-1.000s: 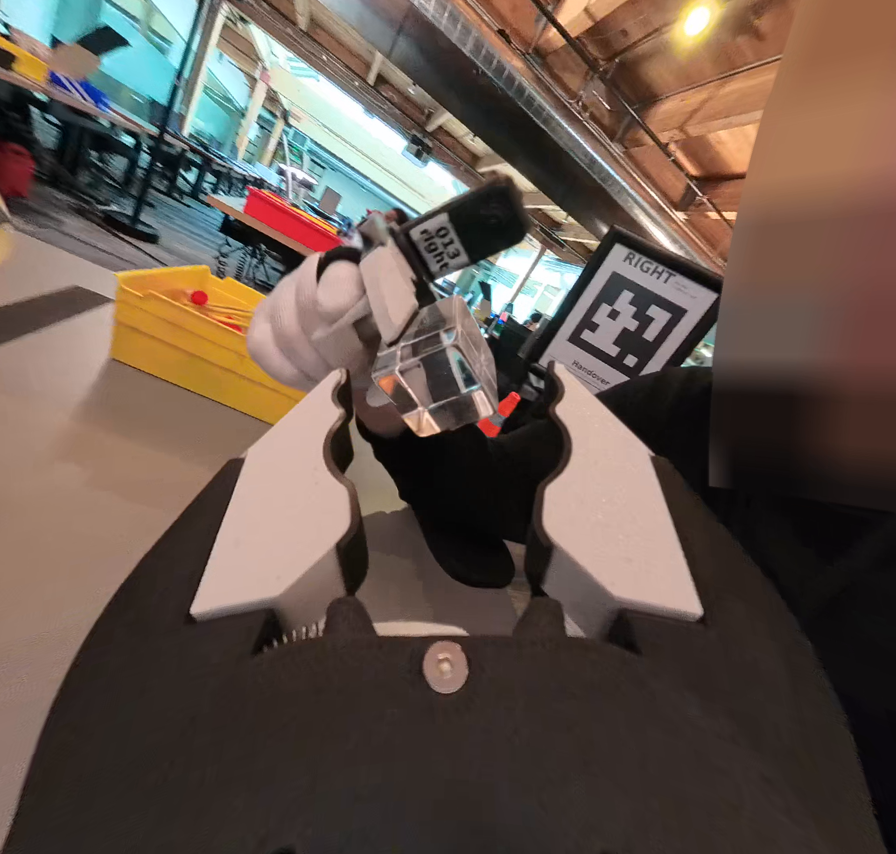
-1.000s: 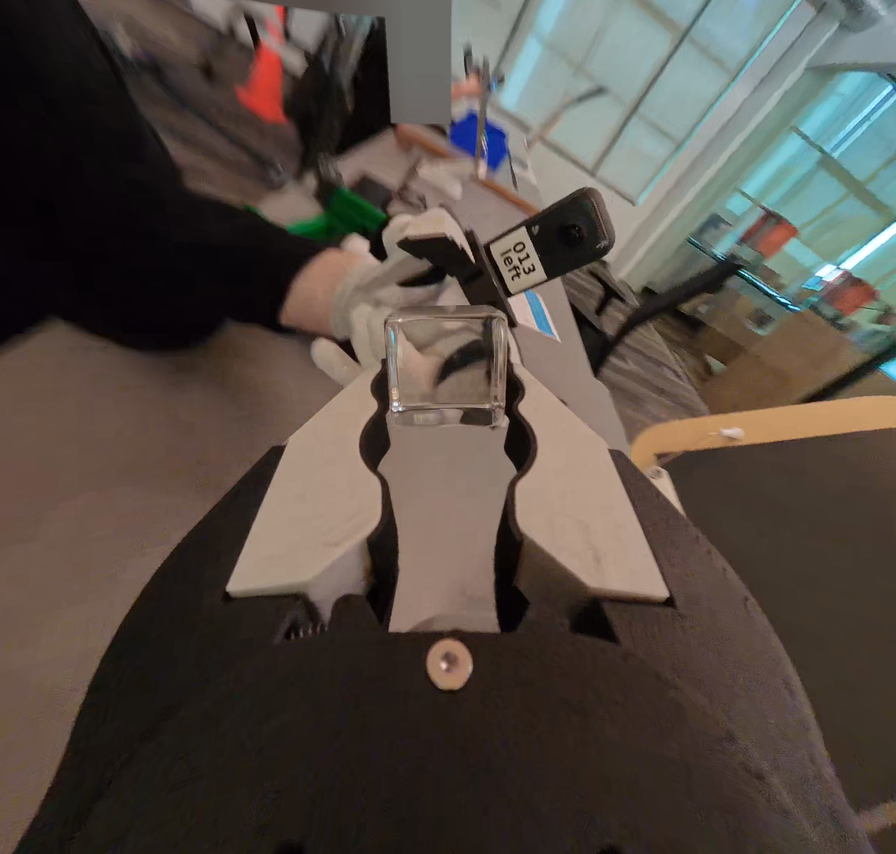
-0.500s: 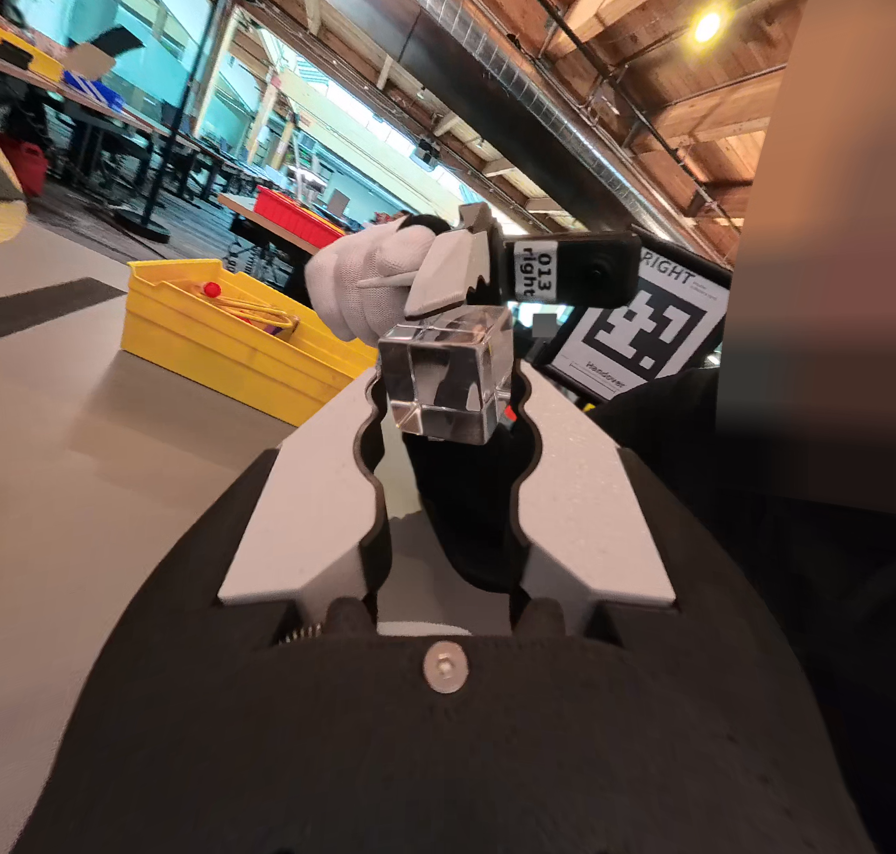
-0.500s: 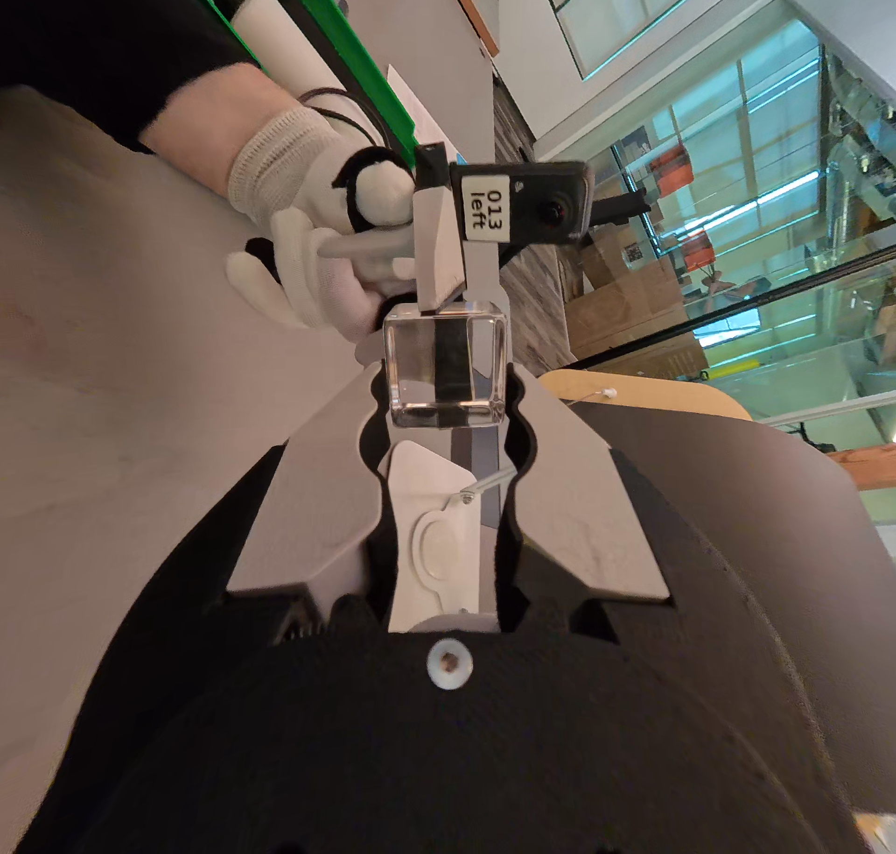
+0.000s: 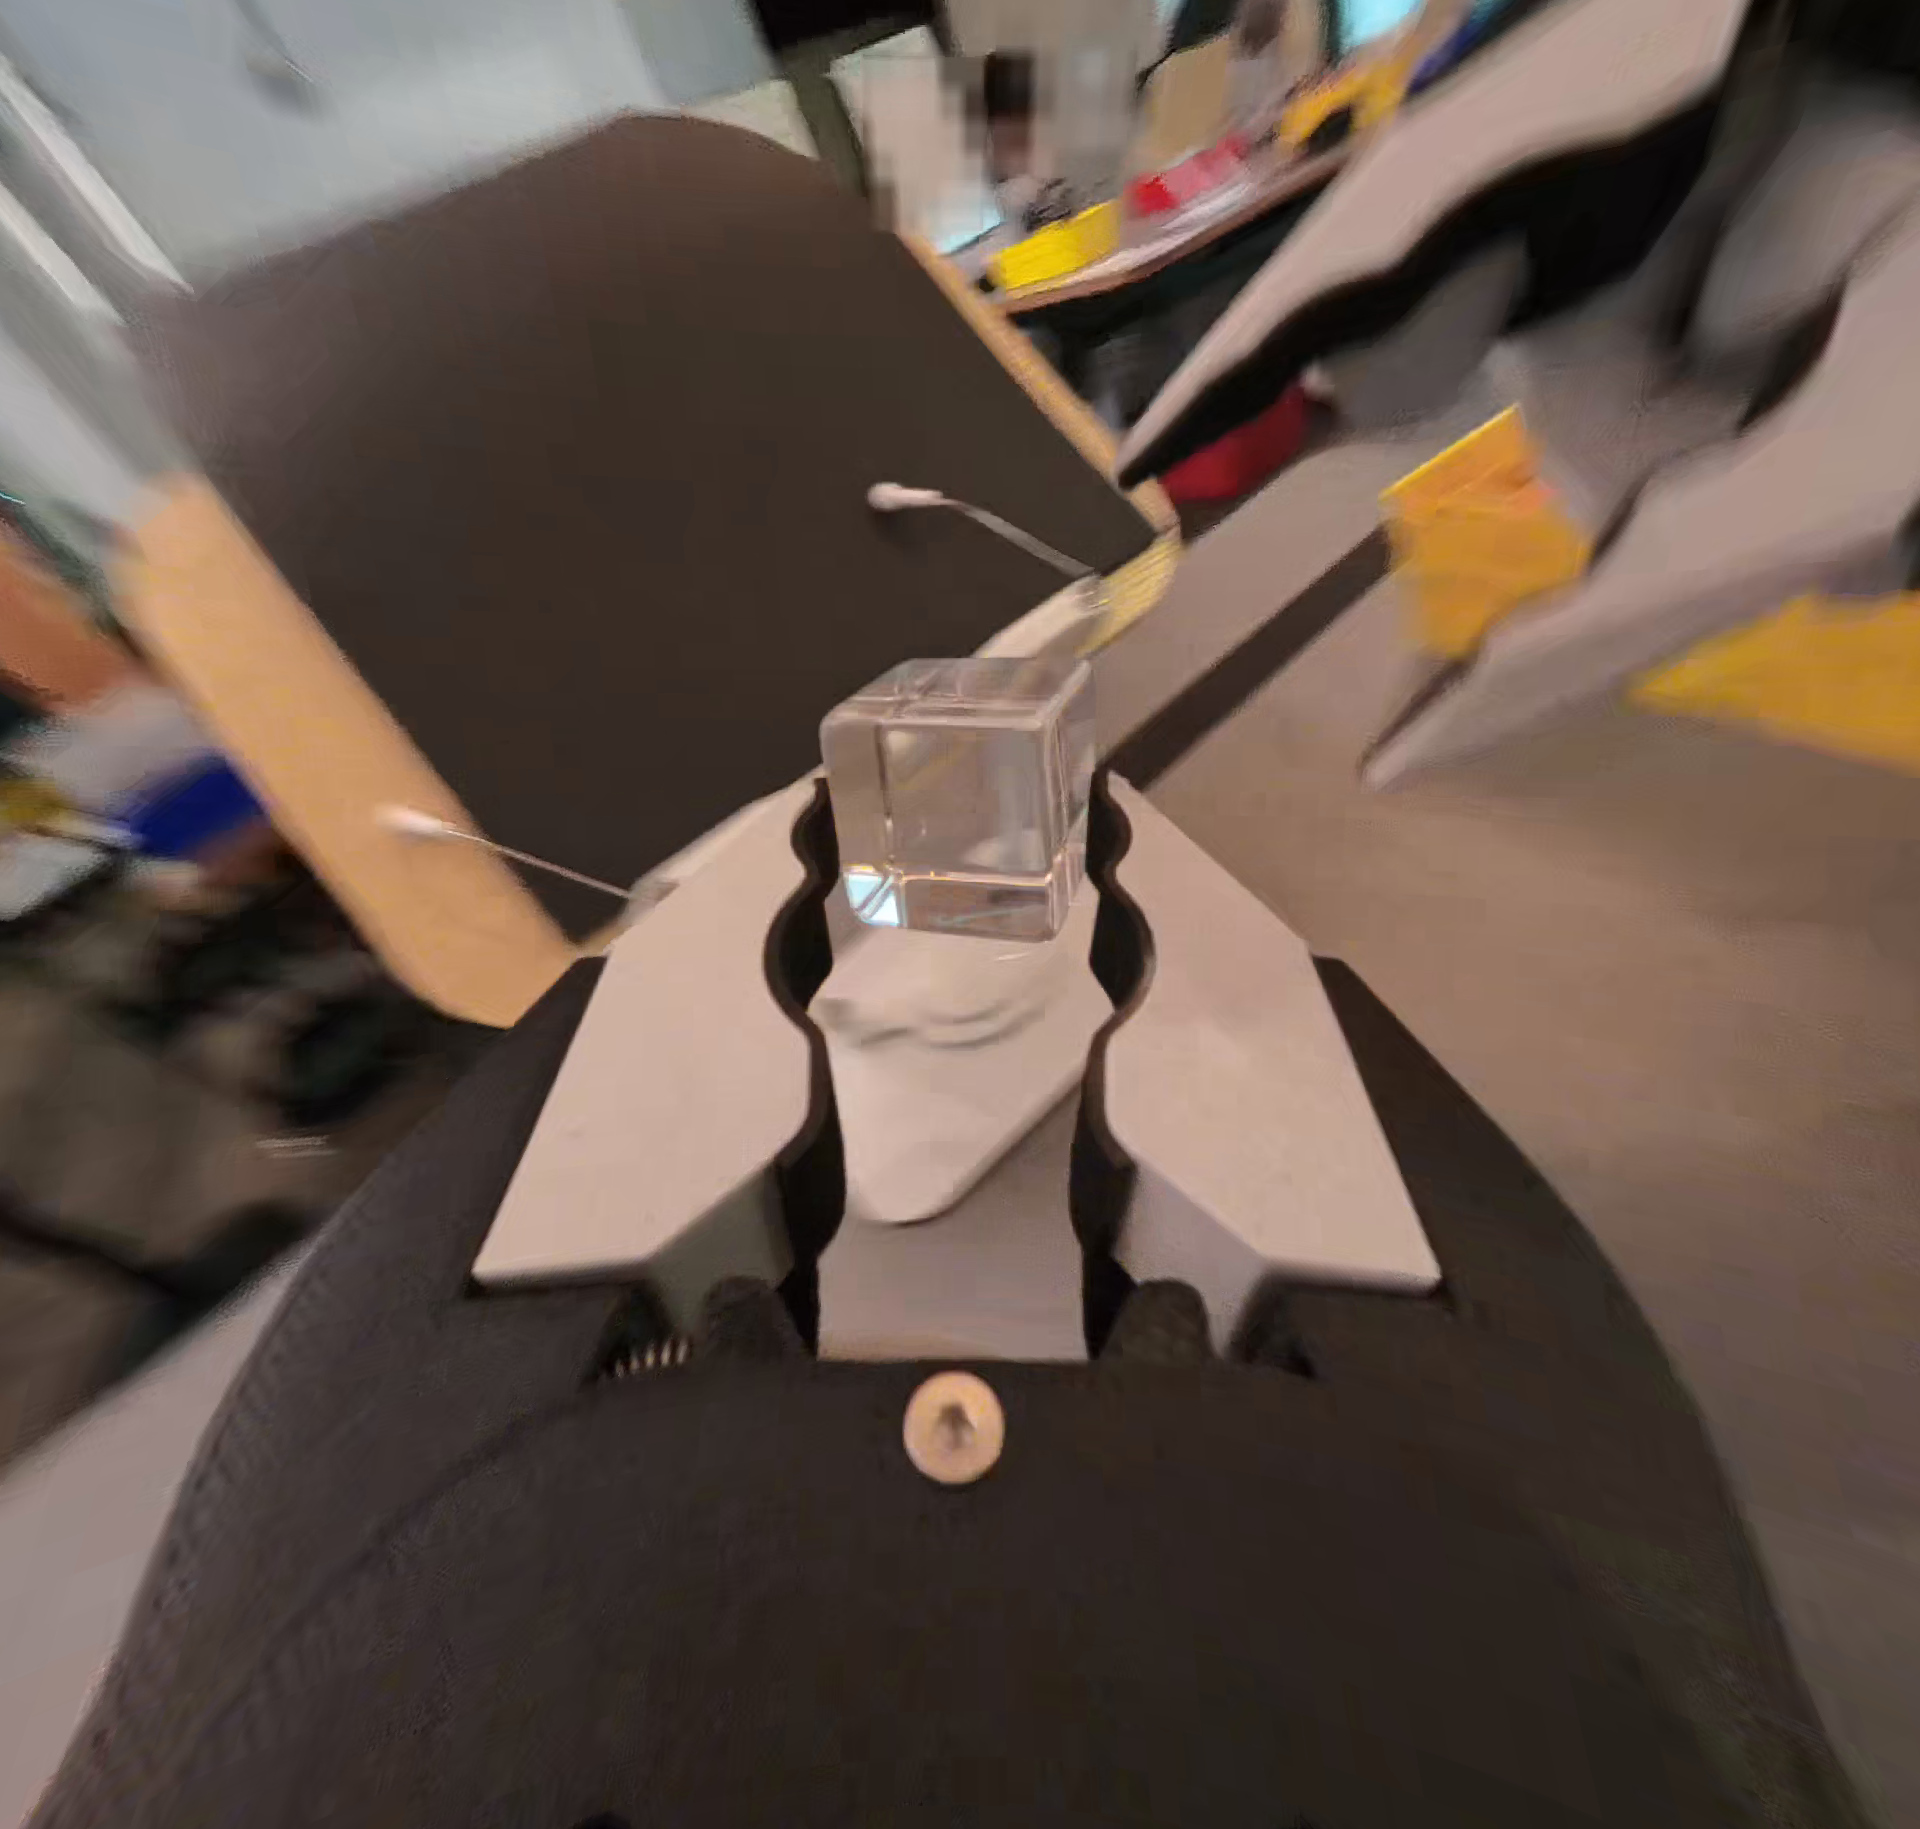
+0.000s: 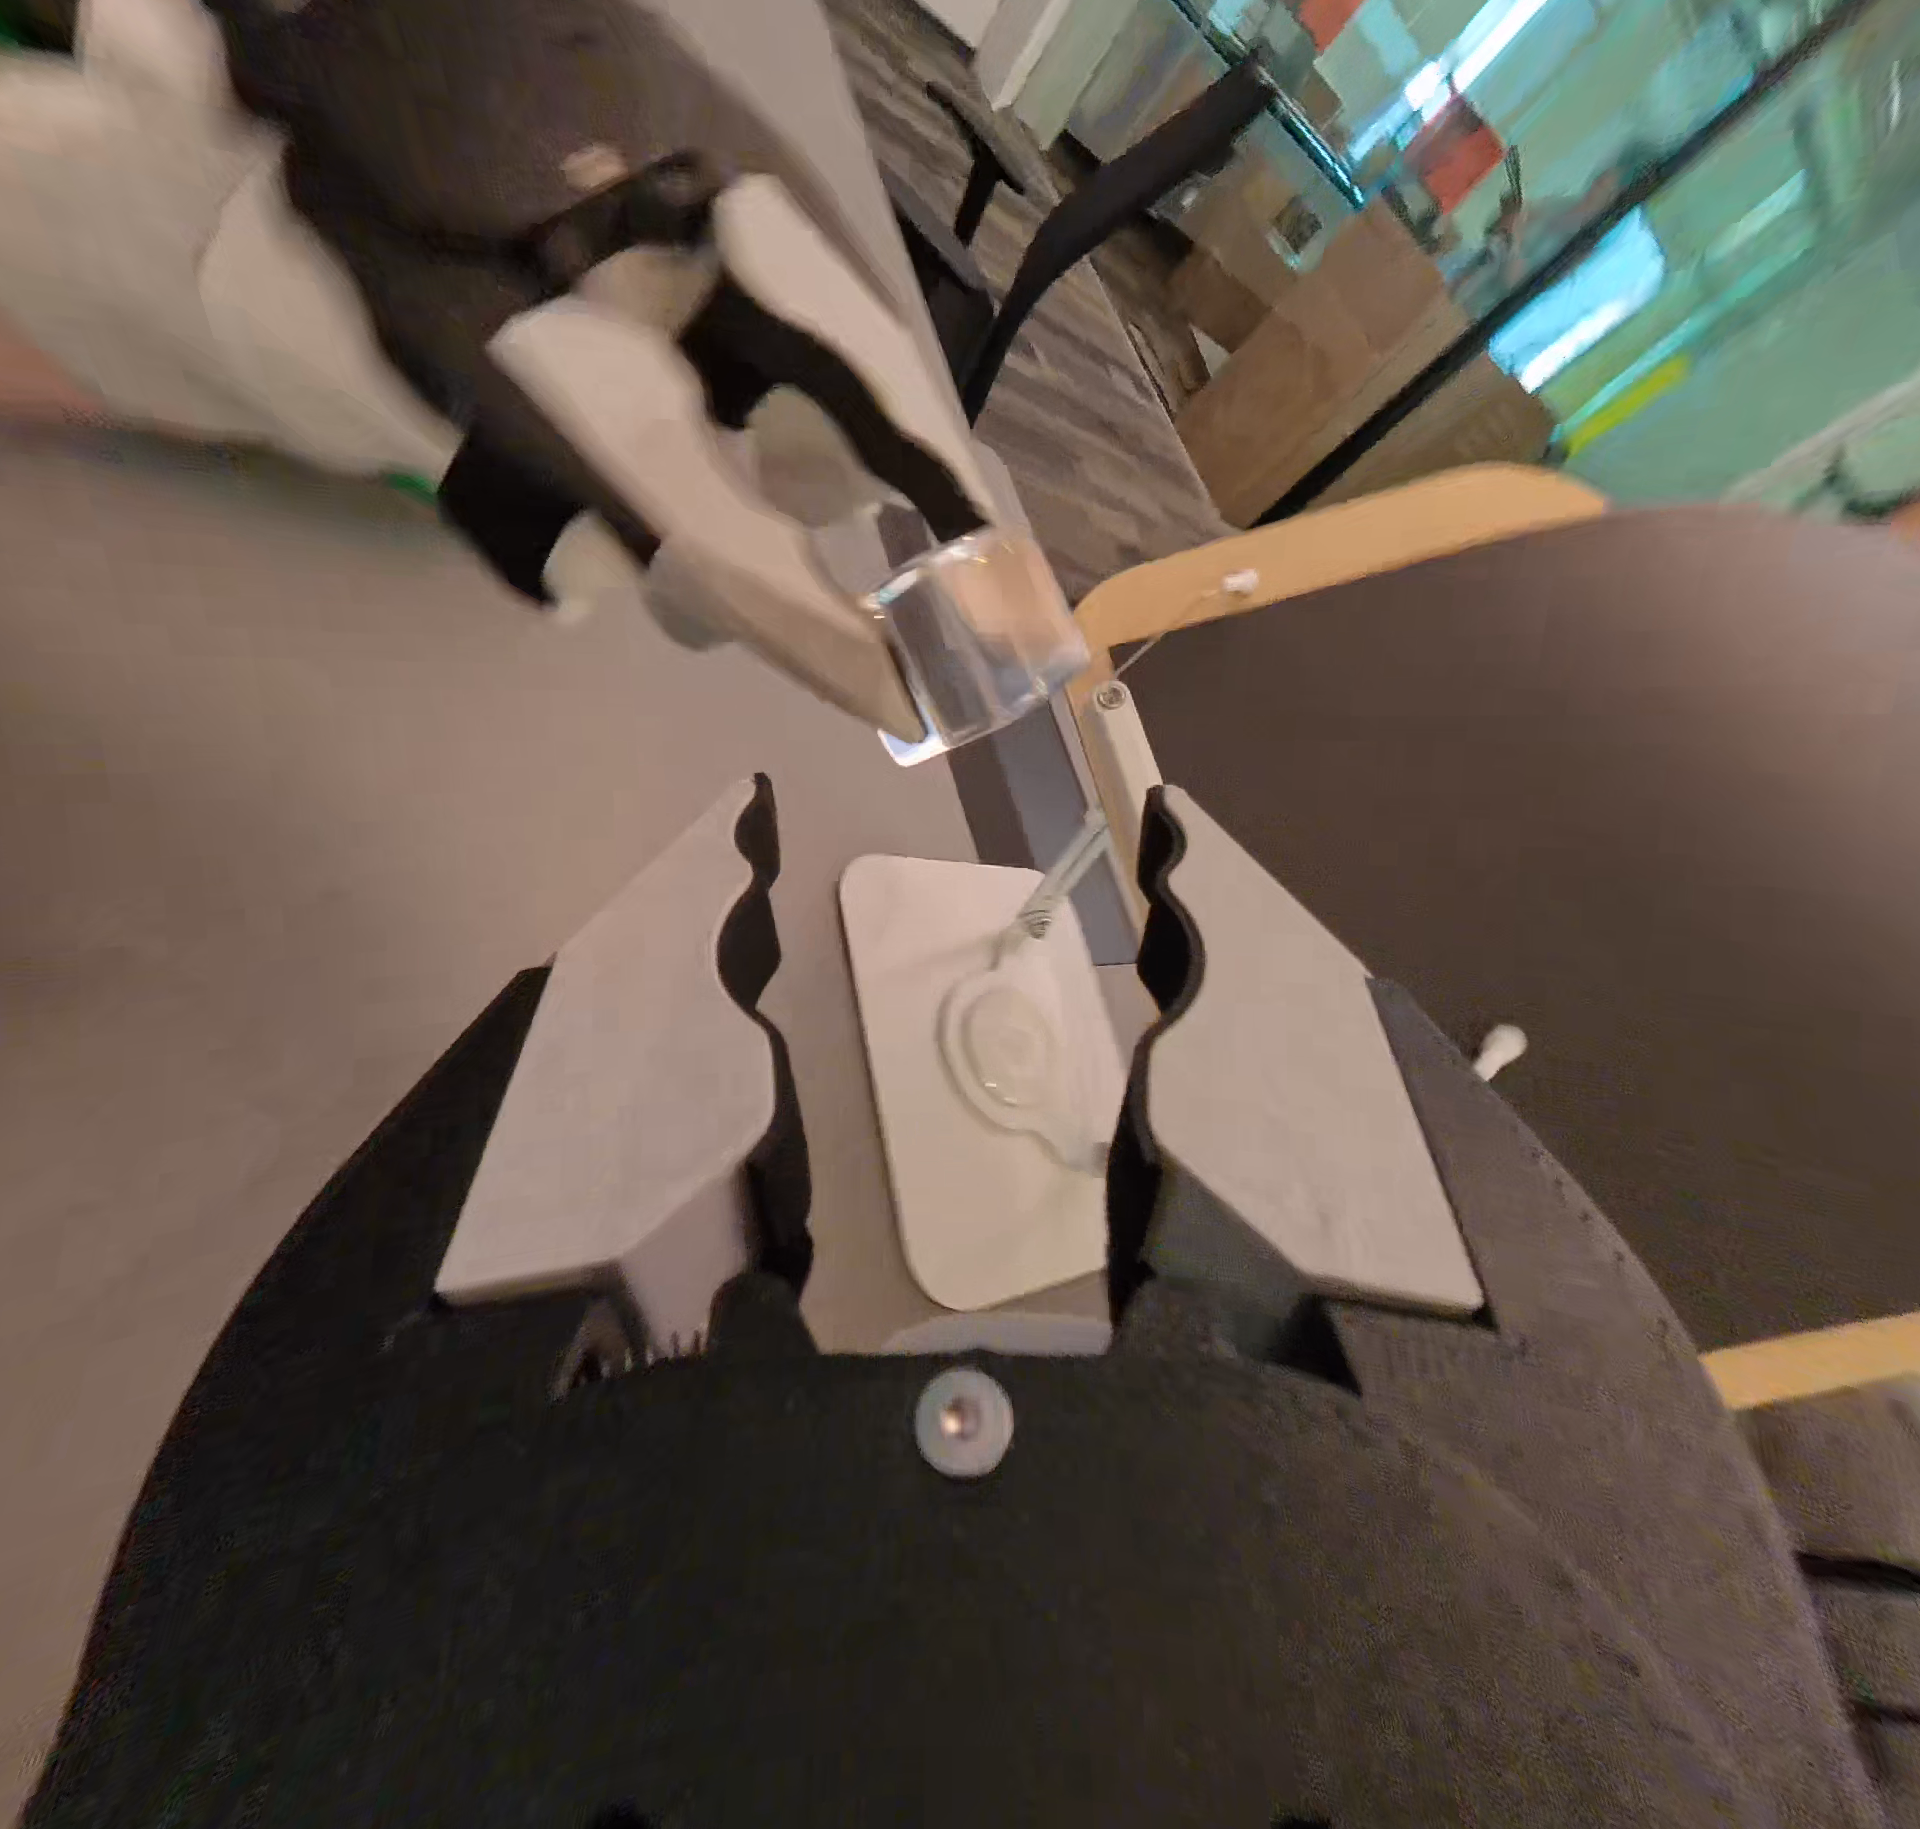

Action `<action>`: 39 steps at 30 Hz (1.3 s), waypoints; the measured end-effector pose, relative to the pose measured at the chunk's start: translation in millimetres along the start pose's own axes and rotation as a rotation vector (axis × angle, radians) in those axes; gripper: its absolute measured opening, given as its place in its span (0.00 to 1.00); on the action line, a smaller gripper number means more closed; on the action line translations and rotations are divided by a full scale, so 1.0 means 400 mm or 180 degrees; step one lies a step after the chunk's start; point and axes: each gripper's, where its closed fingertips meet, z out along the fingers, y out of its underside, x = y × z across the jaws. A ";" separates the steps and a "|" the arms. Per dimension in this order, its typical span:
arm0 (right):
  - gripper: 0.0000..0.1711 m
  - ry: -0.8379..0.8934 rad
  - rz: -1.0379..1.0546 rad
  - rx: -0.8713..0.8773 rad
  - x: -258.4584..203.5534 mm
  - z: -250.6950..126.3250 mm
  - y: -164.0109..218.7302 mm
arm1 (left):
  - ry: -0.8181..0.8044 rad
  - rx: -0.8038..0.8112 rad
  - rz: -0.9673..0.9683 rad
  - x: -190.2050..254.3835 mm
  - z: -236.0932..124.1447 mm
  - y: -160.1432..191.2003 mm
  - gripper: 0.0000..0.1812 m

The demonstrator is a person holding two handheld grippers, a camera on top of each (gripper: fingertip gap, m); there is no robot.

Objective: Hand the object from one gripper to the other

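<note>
My left gripper [image 5: 958, 823] has its jaws closed on the clear cube [image 5: 961, 811], pinched at the fingertips and held above the grey table [image 5: 1558, 1000]. My right gripper [image 6: 956, 813] stands with jaws apart and empty, just short of the cube, beside a black chair back [image 6: 1507, 740]

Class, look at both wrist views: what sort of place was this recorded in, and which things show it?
Probably a shared workshop or lab: long work tables, yellow parts bins and stacked cardboard boxes beside tall glass walls.
</note>
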 end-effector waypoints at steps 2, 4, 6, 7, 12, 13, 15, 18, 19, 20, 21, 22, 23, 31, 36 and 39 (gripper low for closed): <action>0.41 -0.0158 0.0614 0.0208 0.010 0.004 -0.015 | -0.0527 -0.0045 0.0834 -0.017 -0.005 -0.009 0.25; 0.40 -0.0232 0.1221 0.0441 0.029 0.009 -0.036 | -0.0865 -0.0075 0.1298 -0.022 -0.006 -0.015 0.25; 0.40 -0.0381 0.1466 0.0515 0.019 0.017 -0.045 | -0.1058 -0.0056 0.1554 -0.023 -0.004 -0.016 0.25; 0.39 -0.0360 0.1555 0.0451 0.020 0.026 -0.038 | -0.1180 -0.0069 0.1742 -0.027 -0.004 -0.014 0.25; 0.38 -0.0441 0.1991 0.0279 -0.003 0.084 -0.013 | -0.1407 0.0007 0.2311 -0.007 0.003 -0.018 0.25; 0.37 -0.0453 0.2012 0.0261 -0.009 0.095 -0.009 | -0.1415 0.0010 0.2355 -0.001 0.006 -0.017 0.25; 0.30 -0.0475 0.2081 0.0326 -0.013 0.105 -0.014 | -0.1437 0.0011 0.2454 0.007 0.011 -0.012 0.25; 0.24 -0.0413 0.2104 0.0310 -0.006 0.110 -0.003 | -0.1422 0.0024 0.2459 0.005 0.012 -0.008 0.25; 0.24 -0.0456 0.2140 0.0315 -0.009 0.111 -0.002 | -0.1432 0.0019 0.2486 0.006 0.012 -0.009 0.25; 0.24 -0.0458 0.2119 0.0326 -0.009 0.111 -0.001 | -0.1442 0.0034 0.2511 0.008 0.011 -0.011 0.25; 0.24 -0.0451 0.2091 0.0358 -0.007 0.111 -0.003 | -0.1452 0.0047 0.2504 0.008 0.010 -0.013 0.25; 0.24 -0.0444 0.2080 0.0387 -0.006 0.111 -0.005 | -0.1445 0.0048 0.2481 0.006 0.010 -0.013 0.25; 0.24 -0.0441 0.2064 0.0416 -0.005 0.113 -0.007 | -0.1449 0.0049 0.2484 0.004 0.008 -0.013 0.25; 0.24 -0.0667 0.1998 0.0867 0.002 0.080 -0.045 | -0.1223 0.0450 0.2357 0.020 -0.018 -0.057 0.27; 0.23 -0.1117 0.2319 0.1630 0.031 0.015 -0.070 | -0.0399 0.0944 0.1601 0.049 -0.063 -0.103 0.30; 0.23 -0.1440 0.2260 0.2166 0.028 -0.039 -0.089 | 0.0426 0.1092 0.0341 0.053 -0.078 -0.117 0.30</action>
